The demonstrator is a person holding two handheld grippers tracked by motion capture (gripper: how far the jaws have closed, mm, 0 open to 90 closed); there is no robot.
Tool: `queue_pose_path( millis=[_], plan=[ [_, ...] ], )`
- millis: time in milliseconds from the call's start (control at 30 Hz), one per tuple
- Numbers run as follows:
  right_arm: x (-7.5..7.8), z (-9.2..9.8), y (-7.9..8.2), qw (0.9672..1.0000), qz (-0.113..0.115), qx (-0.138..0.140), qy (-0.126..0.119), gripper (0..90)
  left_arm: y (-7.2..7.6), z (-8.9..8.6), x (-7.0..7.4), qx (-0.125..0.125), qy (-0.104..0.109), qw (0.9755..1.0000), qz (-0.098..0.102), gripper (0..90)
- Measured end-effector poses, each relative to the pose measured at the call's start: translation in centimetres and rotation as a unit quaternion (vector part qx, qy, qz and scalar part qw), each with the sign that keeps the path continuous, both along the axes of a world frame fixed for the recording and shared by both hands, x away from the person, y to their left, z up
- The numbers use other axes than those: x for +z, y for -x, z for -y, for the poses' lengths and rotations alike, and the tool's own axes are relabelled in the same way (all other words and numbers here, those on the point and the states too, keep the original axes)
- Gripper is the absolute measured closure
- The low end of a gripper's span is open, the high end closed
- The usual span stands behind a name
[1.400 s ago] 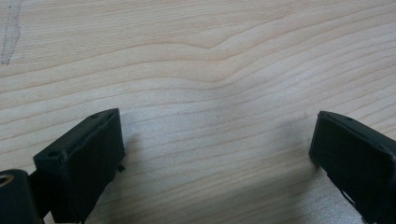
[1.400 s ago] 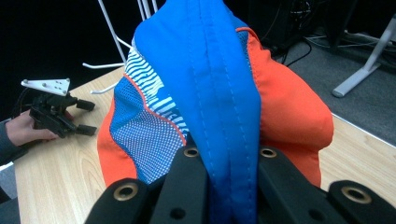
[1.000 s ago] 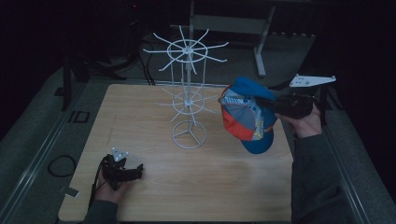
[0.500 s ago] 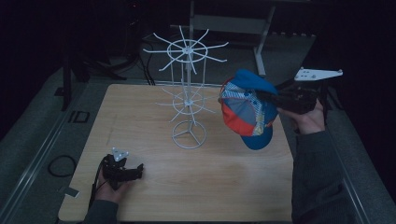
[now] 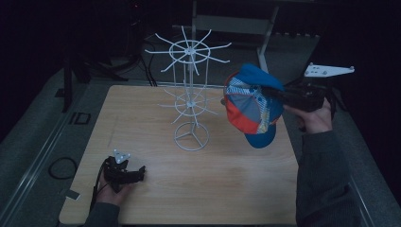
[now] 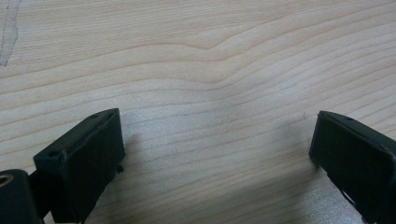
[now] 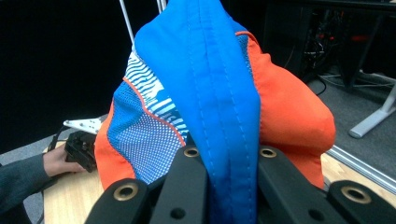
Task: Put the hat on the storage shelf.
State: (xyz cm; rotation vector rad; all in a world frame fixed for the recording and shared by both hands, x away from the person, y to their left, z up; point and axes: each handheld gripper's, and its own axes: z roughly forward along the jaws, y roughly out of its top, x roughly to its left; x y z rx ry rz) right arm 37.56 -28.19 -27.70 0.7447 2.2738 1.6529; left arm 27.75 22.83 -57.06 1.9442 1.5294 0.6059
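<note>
Cap (image 5: 253, 106): blue, orange and white baseball cap, held in the air over the right side of the table (image 5: 142, 113), just right of the white wire rack (image 5: 190, 99) and apart from it.
Writing: none readable on the cap; a small dark marking sits on the floor strip left of the table, too dim to read.
Cap panels: blue centre panel with a stitched seam, orange side panels, one panel of white-dotted blue mesh, one of blue and white wavy stripes, thin orange piping between them.
Cap attitude: crown turned toward the rack, blue brim hanging down toward the tabletop.
Right gripper (image 7: 224, 161): jaws clenched on the blue centre fold of the cap, fabric pinched between them.
Right hand (image 5: 314, 118): raised above the table's right edge, gripper pointing level toward the rack, grey plate on top, dark sleeve below.
Left gripper (image 6: 217, 154): jaws spread wide, nothing between them, pale wood grain beneath.
Left hand (image 5: 111, 189): resting at the near left corner of the table, well apart from the rack.
Rack: two tiers of radiating hooks on a round base, all bare.
</note>
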Motion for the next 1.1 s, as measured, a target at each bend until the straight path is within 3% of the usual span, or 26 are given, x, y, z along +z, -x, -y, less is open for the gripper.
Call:
queue_pose_path(
  millis=[500,1100],
  plan=[
    [1.7,1.3,0.5,0.9997,0.017,-0.005,-0.017,88.3,0.0,0.0,0.0,-0.001,0.0,1.0,0.0,3.2],
    [2.4,1.4,0.3,0.999,0.023,-0.001,-0.038,88.3,0.0,0.0,0.0,-0.001,0.0,1.0,0.0,3.2]
  ],
)
